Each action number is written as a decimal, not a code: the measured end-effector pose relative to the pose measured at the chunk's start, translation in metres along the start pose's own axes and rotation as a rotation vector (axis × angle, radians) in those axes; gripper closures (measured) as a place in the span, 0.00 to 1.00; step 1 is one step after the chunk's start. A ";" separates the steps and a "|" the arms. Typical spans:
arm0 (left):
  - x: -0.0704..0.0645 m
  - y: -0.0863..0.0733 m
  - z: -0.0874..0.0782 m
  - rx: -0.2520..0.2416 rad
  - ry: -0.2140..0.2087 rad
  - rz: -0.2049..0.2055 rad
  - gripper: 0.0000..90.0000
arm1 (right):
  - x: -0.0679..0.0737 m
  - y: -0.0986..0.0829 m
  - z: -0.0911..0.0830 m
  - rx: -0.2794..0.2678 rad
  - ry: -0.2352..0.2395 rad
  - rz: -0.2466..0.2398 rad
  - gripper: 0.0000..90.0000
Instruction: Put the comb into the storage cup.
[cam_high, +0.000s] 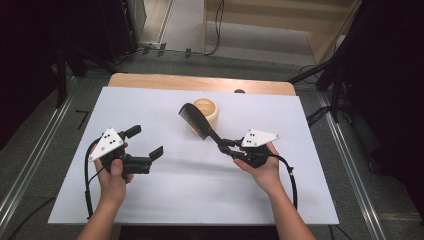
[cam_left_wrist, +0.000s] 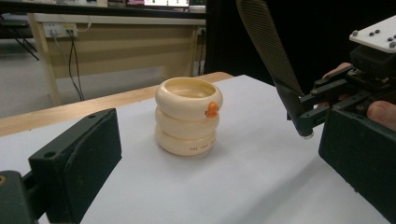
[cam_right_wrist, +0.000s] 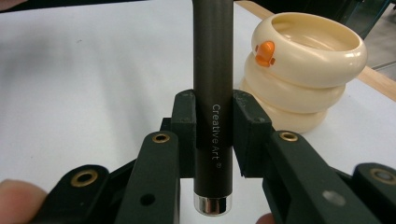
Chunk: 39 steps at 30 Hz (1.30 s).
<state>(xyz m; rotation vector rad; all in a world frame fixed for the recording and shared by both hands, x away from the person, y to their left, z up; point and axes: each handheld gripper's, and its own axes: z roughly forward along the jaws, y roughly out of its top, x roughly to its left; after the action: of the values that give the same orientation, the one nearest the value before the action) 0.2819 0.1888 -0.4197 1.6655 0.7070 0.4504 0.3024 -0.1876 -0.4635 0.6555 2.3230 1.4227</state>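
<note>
Even overhead light brightens the white counter (cam_high: 200, 200); surroundings fall to dark. Soft shadows lie beneath the hands. The high view is slightly soft. In the left gripper view, near jaws blur; the background is hazy.

The cup (cam_right_wrist: 303, 79) is cream all over, with one small orange spot (cam_right_wrist: 265, 52) near its rim and a line of tiny dark print low on its side. The comb (cam_high: 197, 120) is dark grey-black — its handle (cam_right_wrist: 213, 93) carries white lettering and ends in a silver cap. The table (cam_high: 200, 190) is white, edged in pale wood.
</note>
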 end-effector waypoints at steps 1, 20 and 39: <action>-0.001 0.001 0.003 0.008 -0.002 0.008 0.00 | 0.001 -0.001 0.000 -0.013 0.000 0.002 0.79; -0.026 0.026 0.041 -0.011 -0.098 -0.072 0.05 | 0.015 -0.009 -0.002 -0.088 -0.013 -0.005 0.79; -0.048 0.033 0.073 0.008 -0.089 -0.095 0.18 | 0.023 -0.014 0.001 -0.099 -0.019 -0.009 0.79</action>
<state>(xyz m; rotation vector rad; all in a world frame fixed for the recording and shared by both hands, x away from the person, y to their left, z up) 0.2997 0.0998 -0.3995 1.6418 0.7194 0.3045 0.2803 -0.1800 -0.4778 0.6264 2.2218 1.5095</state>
